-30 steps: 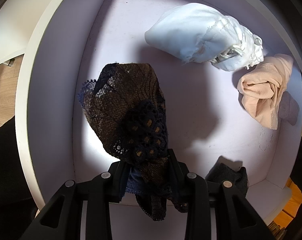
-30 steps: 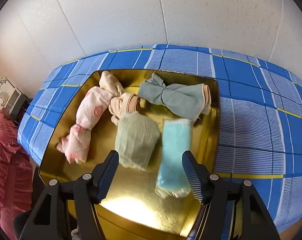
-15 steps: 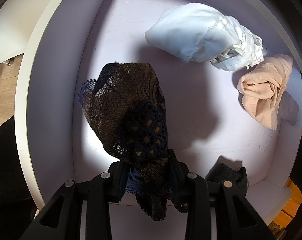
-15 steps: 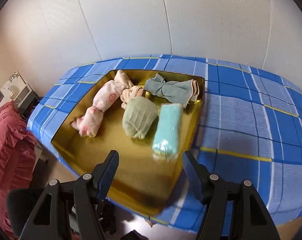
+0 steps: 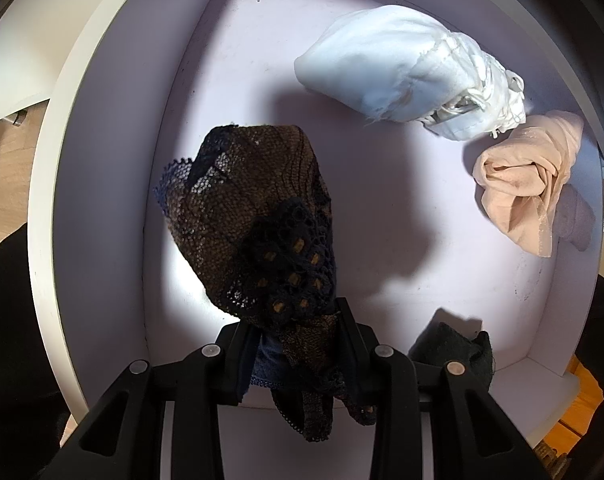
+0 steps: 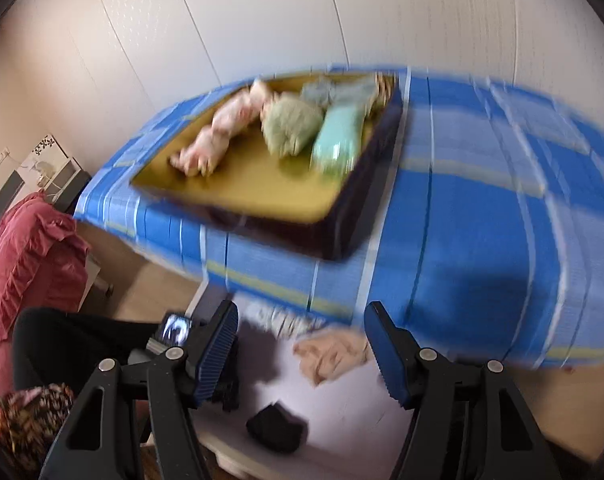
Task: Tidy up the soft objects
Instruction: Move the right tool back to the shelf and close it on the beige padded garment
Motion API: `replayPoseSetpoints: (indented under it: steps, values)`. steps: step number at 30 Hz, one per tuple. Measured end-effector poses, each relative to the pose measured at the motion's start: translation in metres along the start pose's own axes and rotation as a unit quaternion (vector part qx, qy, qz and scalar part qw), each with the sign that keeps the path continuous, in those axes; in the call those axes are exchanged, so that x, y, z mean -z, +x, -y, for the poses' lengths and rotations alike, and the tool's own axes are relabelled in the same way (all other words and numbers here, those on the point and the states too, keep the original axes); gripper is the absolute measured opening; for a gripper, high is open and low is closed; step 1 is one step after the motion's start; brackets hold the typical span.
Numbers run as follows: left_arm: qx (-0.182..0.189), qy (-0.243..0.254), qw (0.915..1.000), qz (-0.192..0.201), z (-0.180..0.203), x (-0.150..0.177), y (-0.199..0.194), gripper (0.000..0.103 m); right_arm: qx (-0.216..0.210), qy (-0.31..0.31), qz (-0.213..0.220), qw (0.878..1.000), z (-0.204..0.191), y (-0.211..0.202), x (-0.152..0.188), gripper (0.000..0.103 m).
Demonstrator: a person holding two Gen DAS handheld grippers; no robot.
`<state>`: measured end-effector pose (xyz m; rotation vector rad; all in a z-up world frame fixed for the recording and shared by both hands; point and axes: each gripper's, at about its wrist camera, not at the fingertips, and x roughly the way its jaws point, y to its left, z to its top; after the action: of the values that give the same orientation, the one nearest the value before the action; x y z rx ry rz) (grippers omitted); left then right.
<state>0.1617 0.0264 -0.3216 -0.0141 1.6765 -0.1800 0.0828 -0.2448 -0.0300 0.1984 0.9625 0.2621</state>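
Observation:
My left gripper (image 5: 294, 322) points straight down into a white drawer (image 5: 102, 184) and is shut on a dark brown and navy lace garment (image 5: 258, 220), which hangs from the jaws above the drawer floor. On that floor lie a white garment (image 5: 406, 76), a peach cloth (image 5: 530, 184) and a small black piece (image 5: 454, 352). My right gripper (image 6: 302, 344) is open and holds nothing. Beyond it a gold tray (image 6: 262, 192) on a blue checked bedspread (image 6: 482, 200) carries several rolled cloths, among them a pink one (image 6: 218, 128), a green one (image 6: 294, 128) and a mint one (image 6: 338, 140).
Below the bed edge the right wrist view shows the open drawer with the peach cloth (image 6: 334, 356) and the black piece (image 6: 278, 428). A red ruffled fabric (image 6: 26, 264) lies at the left. A white panelled wall stands behind the bed. A dark sleeve (image 6: 70, 344) is beside the left gripper.
The right gripper has pulled back and down from the tray, so the bed edge and the drawer have come into view, with motion blur. The left gripper and its lace garment have stayed still.

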Motion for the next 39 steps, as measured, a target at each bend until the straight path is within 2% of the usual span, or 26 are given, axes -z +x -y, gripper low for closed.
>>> replayPoseSetpoints:
  steps: [5, 8, 12, 15, 19, 24, 27, 31, 33, 35, 36, 37, 39]
  values:
    - [0.007, -0.006, 1.0, 0.0, -0.002, 0.001, 0.002, 0.035, -0.013, 0.073, -0.077, 0.994, 0.014, 0.05, 0.049, 0.067]
    - [0.007, -0.007, 0.9999, 0.001, -0.003, 0.001, 0.003, 0.035, 0.002, 0.117, -0.124, 0.985, 0.026, 0.086, 0.075, 0.067]
    - [0.008, -0.009, 0.9999, 0.001, -0.004, 0.002, 0.003, 0.035, 0.019, 0.217, -0.175, 0.96, 0.052, 0.128, 0.099, 0.074]
    - [0.011, -0.012, 0.9999, 0.001, -0.005, 0.002, 0.002, 0.035, 0.045, 0.285, -0.18, 0.941, 0.068, 0.15, 0.111, 0.081]
    - [0.014, -0.016, 0.9998, 0.002, -0.005, 0.003, 0.002, 0.035, 0.04, 0.388, -0.158, 0.907, 0.086, 0.172, 0.124, 0.085]
    - [0.016, -0.021, 0.9996, 0.002, -0.006, 0.003, 0.002, 0.034, 0.022, 0.468, -0.112, 0.876, 0.098, 0.192, 0.126, 0.088]
    - [0.018, -0.024, 0.9995, 0.002, -0.007, 0.004, 0.003, 0.034, 0.031, 0.487, -0.085, 0.869, 0.104, 0.203, 0.119, 0.088]
    - [0.016, -0.021, 0.9997, 0.001, -0.005, 0.005, 0.004, 0.034, 0.035, 0.511, -0.083, 0.855, 0.11, 0.223, 0.113, 0.088]
    - [0.016, -0.021, 0.9996, 0.001, -0.003, 0.005, 0.004, 0.034, 0.032, 0.505, -0.085, 0.858, 0.111, 0.23, 0.108, 0.088]
    - [0.015, -0.02, 0.9997, 0.001, -0.003, 0.005, 0.005, 0.034, 0.033, 0.495, -0.097, 0.863, 0.111, 0.239, 0.102, 0.084]
    - [0.015, -0.019, 0.9997, 0.0, -0.003, 0.005, 0.005, 0.034, 0.032, 0.491, -0.106, 0.864, 0.113, 0.243, 0.099, 0.078]
    - [0.014, -0.019, 0.9997, 0.001, -0.003, 0.005, 0.005, 0.034, 0.033, 0.485, -0.124, 0.865, 0.115, 0.249, 0.098, 0.067]
    - [0.013, -0.018, 0.9997, 0.001, -0.001, 0.005, 0.005, 0.034, 0.022, 0.486, -0.132, 0.864, 0.118, 0.253, 0.102, 0.064]
